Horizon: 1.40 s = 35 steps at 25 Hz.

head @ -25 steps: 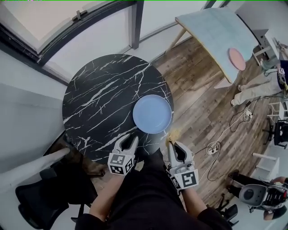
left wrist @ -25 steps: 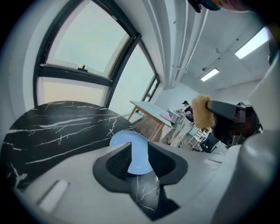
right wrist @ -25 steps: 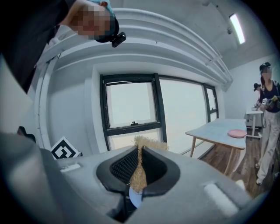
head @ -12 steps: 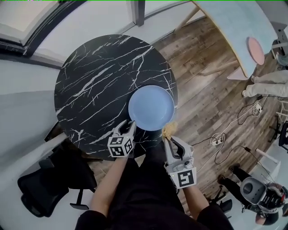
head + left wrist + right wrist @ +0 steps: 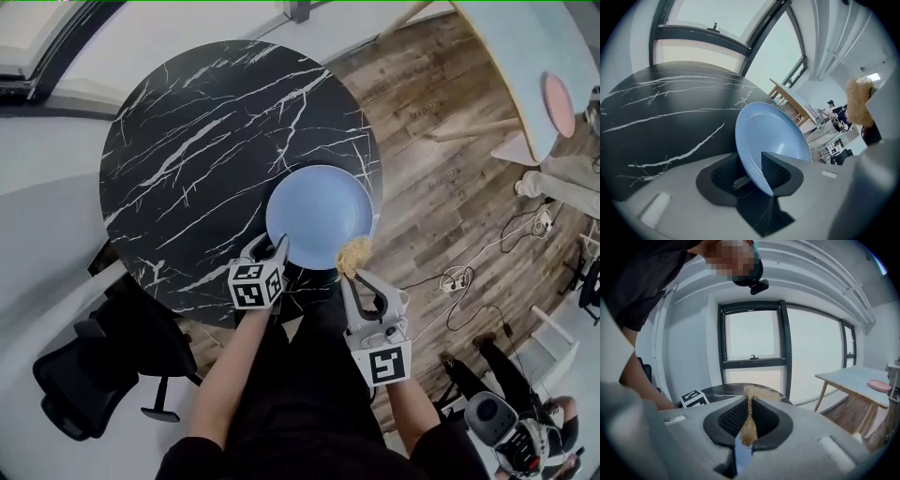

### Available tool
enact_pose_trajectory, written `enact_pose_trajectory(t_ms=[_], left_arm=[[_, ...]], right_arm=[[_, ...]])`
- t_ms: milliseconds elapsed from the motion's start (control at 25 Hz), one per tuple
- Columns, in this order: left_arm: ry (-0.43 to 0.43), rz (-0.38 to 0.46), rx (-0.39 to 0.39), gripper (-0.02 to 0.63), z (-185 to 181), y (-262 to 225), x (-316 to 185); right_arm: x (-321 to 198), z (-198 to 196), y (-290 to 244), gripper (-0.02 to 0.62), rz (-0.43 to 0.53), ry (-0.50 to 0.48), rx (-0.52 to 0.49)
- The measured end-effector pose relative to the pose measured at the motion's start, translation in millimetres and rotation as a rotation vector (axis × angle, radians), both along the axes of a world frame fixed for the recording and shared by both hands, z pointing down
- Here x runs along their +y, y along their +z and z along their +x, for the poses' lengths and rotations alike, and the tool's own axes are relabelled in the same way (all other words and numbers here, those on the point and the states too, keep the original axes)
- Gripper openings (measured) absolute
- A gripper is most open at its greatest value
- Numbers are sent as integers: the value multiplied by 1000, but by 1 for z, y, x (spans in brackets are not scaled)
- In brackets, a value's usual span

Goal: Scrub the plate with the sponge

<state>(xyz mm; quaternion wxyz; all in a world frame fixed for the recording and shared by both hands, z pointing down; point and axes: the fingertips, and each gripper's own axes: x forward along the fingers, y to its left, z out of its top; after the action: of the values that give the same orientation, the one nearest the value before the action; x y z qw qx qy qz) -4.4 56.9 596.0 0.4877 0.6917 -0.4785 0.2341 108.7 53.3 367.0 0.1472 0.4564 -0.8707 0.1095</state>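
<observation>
A pale blue plate lies on the round black marble table, near its front right edge. My left gripper is at the plate's near-left rim. In the left gripper view the plate has its rim between the pads of that gripper, whose jaws have just been opening and stand apart, with a gap at the left pad. My right gripper is shut on a tan fibrous sponge, which hovers at the plate's near-right rim. The right gripper view shows the sponge pinched flat between the pads.
A black office chair stands left of me, below the table edge. A light wooden table with a pink plate is at the far right. Cables lie on the wood floor, and a person stands at the lower right.
Both grippers have come down and forward to the plate. The left one now straddles the near rim; the sponge in the right one has reached the plate's near-right edge.
</observation>
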Motion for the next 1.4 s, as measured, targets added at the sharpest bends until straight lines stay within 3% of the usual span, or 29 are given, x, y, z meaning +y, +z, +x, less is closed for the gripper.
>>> enact_pose_trajectory(t_ms=[200, 560, 680, 760, 1040, 1400], left_arm=[[-27, -39, -6, 84, -2, 14, 0], [-9, -94, -5, 60, -27, 11, 28], [39, -112, -18, 97, -31, 15, 38], [43, -109, -18, 77, -30, 16, 37], [31, -110, 38, 55, -29, 16, 34], [45, -107, 101, 38, -27, 16, 28]], right_arm=[[-4, -12, 15, 26, 2, -55, 32], [6, -34, 52, 26, -84, -185, 80], [15, -51, 80, 26, -133, -287, 148], [18, -68, 102, 28, -163, -387, 201], [26, -105, 177, 26, -366, -549, 208], [36, -130, 218, 26, -401, -714, 304]])
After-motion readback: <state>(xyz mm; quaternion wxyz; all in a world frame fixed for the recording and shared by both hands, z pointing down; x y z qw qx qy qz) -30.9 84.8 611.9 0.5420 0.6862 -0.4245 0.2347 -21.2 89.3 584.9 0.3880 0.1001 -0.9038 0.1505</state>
